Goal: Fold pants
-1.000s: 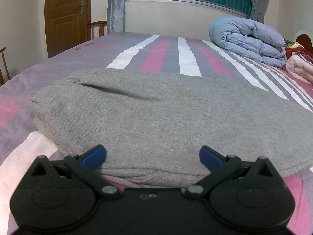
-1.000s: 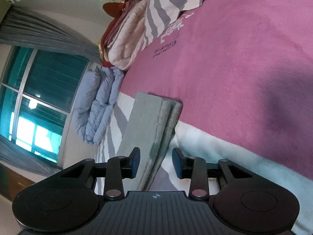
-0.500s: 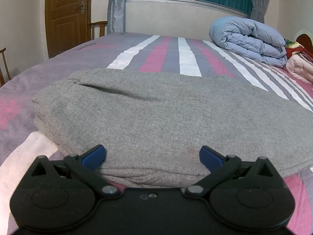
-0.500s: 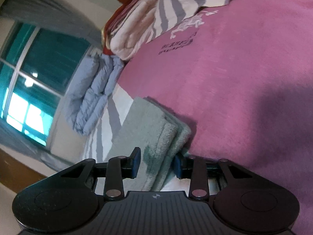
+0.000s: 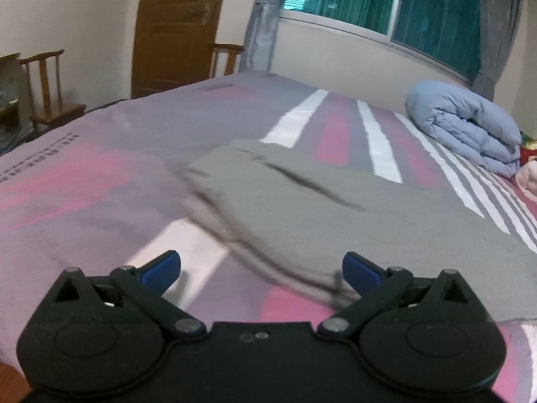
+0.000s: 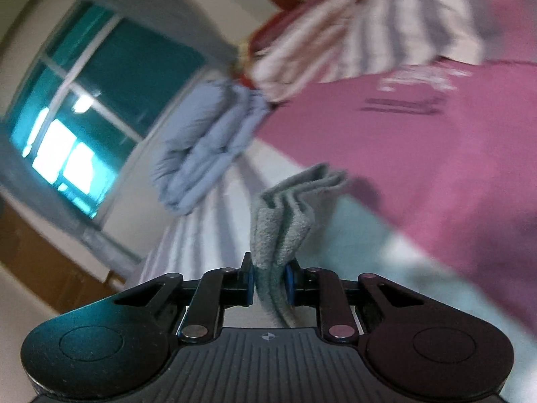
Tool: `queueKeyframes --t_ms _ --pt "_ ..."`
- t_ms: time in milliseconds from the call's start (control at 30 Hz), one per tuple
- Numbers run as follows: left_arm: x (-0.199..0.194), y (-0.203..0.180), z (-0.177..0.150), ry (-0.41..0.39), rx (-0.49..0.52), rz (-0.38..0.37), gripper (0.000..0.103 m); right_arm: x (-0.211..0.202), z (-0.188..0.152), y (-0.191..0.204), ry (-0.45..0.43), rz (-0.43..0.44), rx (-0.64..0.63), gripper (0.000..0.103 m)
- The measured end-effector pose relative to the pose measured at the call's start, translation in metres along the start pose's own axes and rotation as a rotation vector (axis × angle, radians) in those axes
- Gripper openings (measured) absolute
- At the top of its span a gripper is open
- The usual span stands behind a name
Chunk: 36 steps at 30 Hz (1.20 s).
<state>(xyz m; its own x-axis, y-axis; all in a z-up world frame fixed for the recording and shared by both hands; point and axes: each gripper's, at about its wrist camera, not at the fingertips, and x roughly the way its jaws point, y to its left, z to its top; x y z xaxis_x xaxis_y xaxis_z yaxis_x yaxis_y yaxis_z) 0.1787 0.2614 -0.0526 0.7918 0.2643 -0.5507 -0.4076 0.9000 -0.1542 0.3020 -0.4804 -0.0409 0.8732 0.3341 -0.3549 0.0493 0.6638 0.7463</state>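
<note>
The folded grey pants [image 5: 335,215] lie on the striped bed, to the right of centre in the left wrist view. My left gripper [image 5: 261,268] hovers just short of their near left corner, jaws wide apart with nothing between them. In the right wrist view, my right gripper [image 6: 270,280] is closing, and its blue pads press on a bunched stack of layers at the end of the grey pants [image 6: 285,221]. That end is lifted off the bed. The view there is rolled and blurred.
A rolled light-blue duvet [image 5: 463,127] lies at the far right of the bed [image 5: 100,181], with pink and red bedding [image 6: 319,50] beyond it. A wooden door [image 5: 174,27], chairs [image 5: 50,87] and a curtained window [image 5: 419,10] stand past the bed.
My left gripper has drawn back and to the left, off the pants' edge. My right gripper has narrowed onto the pants' end and lifted it while rolling.
</note>
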Motion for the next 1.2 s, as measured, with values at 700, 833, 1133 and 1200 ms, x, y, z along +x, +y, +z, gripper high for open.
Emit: queueKeyframes --t_ms 700,833,1133,1200 --pt "-0.028 0.082 -0.034 0.006 -0.143 -0.016 0.097 0.11 -0.282 0.206 0.457 0.211 -0.461 0.021" --pt "-0.027 0.08 -0.038 0.005 -0.139 -0.01 0.097 0.106 -0.274 0.212 0.453 0.226 -0.489 0.021" --pt "-0.028 0.076 -0.04 0.005 -0.143 0.004 0.097 0.093 -0.303 0.227 0.498 0.306 -0.725 0.043" --pt "-0.029 0.075 -0.04 0.009 -0.143 0.001 0.097 0.083 -0.313 0.231 0.472 0.372 -0.801 0.059"
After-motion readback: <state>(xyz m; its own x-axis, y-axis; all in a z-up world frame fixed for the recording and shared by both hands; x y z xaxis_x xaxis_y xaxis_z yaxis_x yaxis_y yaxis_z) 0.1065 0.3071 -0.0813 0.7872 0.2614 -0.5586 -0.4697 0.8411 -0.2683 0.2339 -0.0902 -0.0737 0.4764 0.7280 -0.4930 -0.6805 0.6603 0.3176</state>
